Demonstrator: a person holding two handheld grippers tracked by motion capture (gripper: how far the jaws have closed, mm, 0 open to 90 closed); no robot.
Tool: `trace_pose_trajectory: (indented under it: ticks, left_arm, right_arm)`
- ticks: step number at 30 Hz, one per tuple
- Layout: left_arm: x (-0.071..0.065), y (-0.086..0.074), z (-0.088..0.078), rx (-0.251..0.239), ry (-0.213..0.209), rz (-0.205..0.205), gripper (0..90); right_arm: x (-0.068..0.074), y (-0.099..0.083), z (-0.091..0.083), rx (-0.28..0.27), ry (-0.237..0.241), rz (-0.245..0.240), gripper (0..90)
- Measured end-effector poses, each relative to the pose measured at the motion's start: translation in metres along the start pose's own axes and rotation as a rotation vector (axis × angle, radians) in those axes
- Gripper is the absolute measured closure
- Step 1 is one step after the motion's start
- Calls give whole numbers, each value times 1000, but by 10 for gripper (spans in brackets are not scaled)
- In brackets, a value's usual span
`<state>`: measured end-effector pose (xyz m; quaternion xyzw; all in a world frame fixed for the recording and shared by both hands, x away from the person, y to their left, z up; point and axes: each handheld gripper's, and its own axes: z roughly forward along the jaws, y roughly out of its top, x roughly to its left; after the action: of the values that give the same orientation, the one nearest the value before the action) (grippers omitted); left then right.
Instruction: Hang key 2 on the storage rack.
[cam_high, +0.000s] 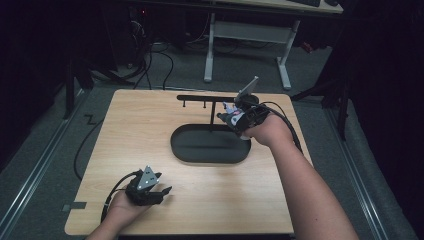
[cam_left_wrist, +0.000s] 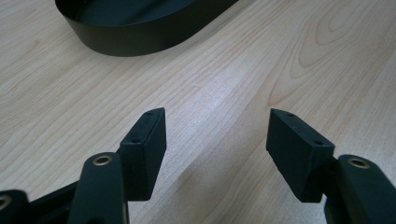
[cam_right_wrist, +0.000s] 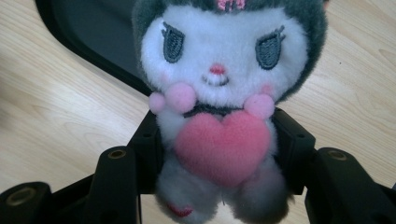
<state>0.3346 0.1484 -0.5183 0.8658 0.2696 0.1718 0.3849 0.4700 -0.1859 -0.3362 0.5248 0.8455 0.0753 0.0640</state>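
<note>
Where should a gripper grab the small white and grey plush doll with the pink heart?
Around its soft body, one jaw on each flank, as the right gripper holds the plush doll now. The body is narrower than the wide round head and squeezes easily.

Tray at table centre, rack behind it; plush toy above the tray's right end; left gripper near front-left.

Hook rack and oval tray stand mid-table; bare wood around.
</note>
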Motion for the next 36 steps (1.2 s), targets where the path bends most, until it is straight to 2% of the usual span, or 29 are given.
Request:
trace_pose_trajectory:
  ticks: [4, 6, 12, 23, 28, 31, 33, 36]
  left_arm:
    - [0, 0, 0, 6, -4, 3, 384]
    - [0, 0, 1, 6, -5, 3, 384]
    - [0, 0, 0, 4, -6, 2, 385]
    - [0, -1, 0, 11, -8, 8, 385]
    - [1, -2, -2, 6, -3, 4, 385]
    - [1, -3, -1, 10, -4, 3, 386]
    - [1, -3, -1, 13, -5, 6, 385]
    - [1, -3, 0, 18, -7, 10, 386]
  right_arm:
    - [1, -1, 9, 7, 13, 14, 472]
    - [0, -1, 13, 8, 19, 3, 472]
    - [0, -1, 25, 20, 34, 11, 472]
    - [-4, -2, 41, 1, 50, 20, 465]
    - [-6, 2, 55, -20, 71, 52, 453]
    - [-6, 5, 67, -35, 73, 57, 406]
    - [-6, 6, 73, -36, 77, 74, 337]
    - [-6, 5, 78, -36, 68, 78, 321]
